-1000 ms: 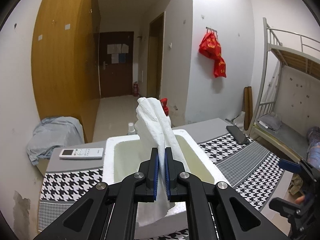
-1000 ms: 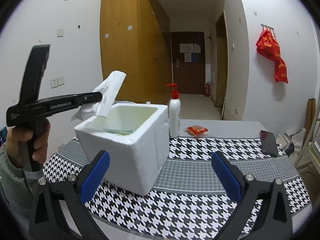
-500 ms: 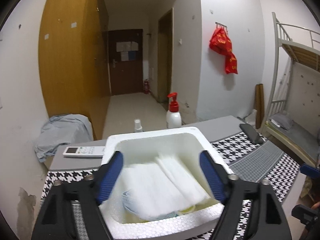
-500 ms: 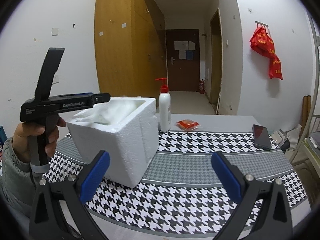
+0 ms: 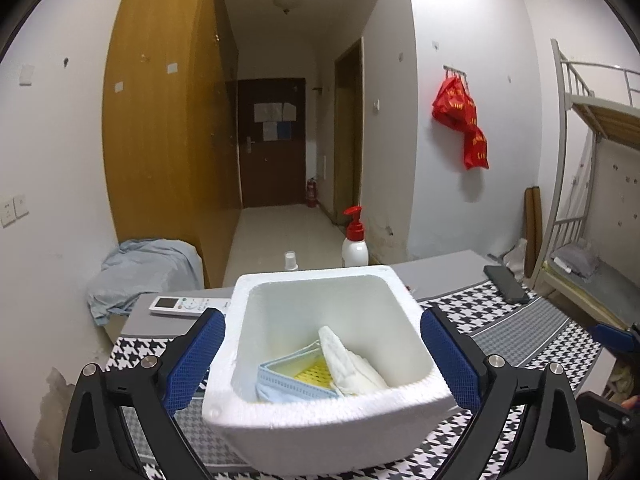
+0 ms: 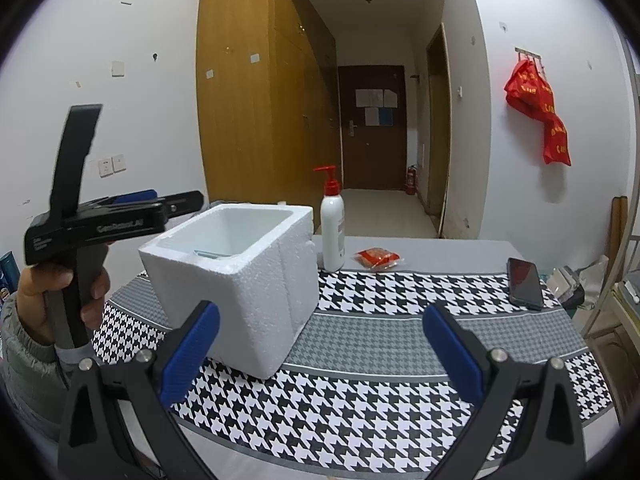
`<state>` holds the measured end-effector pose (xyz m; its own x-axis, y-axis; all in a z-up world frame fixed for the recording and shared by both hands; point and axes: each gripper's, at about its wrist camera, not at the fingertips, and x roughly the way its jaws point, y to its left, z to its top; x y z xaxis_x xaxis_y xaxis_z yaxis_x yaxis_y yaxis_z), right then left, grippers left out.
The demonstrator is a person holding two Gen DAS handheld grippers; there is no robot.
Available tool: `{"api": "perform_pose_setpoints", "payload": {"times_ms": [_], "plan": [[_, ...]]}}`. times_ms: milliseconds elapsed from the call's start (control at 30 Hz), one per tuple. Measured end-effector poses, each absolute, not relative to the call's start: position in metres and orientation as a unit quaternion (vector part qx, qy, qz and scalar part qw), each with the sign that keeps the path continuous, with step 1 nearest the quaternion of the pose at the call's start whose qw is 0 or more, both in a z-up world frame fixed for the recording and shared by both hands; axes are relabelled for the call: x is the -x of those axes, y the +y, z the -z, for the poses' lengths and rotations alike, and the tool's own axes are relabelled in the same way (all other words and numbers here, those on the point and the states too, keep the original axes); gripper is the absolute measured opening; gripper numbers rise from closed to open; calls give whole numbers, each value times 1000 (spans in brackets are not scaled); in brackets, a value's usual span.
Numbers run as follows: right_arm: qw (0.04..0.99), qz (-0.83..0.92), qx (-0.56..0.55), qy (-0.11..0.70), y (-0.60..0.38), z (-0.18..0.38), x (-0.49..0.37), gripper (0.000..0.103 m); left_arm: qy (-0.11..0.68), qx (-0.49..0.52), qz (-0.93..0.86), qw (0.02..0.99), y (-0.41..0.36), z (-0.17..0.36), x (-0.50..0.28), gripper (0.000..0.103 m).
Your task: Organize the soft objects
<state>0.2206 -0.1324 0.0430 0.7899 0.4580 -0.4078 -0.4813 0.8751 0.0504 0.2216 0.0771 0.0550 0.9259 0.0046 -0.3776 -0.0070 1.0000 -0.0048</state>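
Observation:
A white foam box (image 5: 320,420) stands on the houndstooth table cloth (image 6: 360,400). Inside it lie a crumpled white cloth (image 5: 352,364), a light blue soft item (image 5: 288,380) and a yellow piece. My left gripper (image 5: 322,316) hovers just before the box's near rim; its jaws are opening and grip nothing. In the right wrist view a hand holds the left gripper (image 6: 176,202) at the left of the box (image 6: 240,280), level with its top. My right gripper (image 6: 322,314) stands open and empty over the cloth, near the box's front corner.
A white pump bottle (image 6: 333,224) with a red top stands behind the box. A red packet (image 6: 378,258) and a dark phone (image 6: 525,282) lie at the back right. A remote (image 5: 188,305) lies at the back left. A bunk bed (image 5: 592,168) stands to the right.
The left gripper opened wide and let go of the white cloth, which dropped into the foam box. The right gripper stayed open and hardly moved.

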Motion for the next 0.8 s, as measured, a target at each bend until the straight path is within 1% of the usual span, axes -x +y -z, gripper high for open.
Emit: {"api": "perform_pose_setpoints", "payload": {"times_ms": [200,433,800], "plan": [[951,-252,19,180,-141,-55,-202,103,162,20,-4,987,75,-64,-182,102],[958,-246,19,146,-145,-67,-169,102,125,15,-20,992,61,-70,-129,102],[964,-241,18,107,-153,-64,-119,103,91,3,-49,995,41,-53,-73,102]]}}
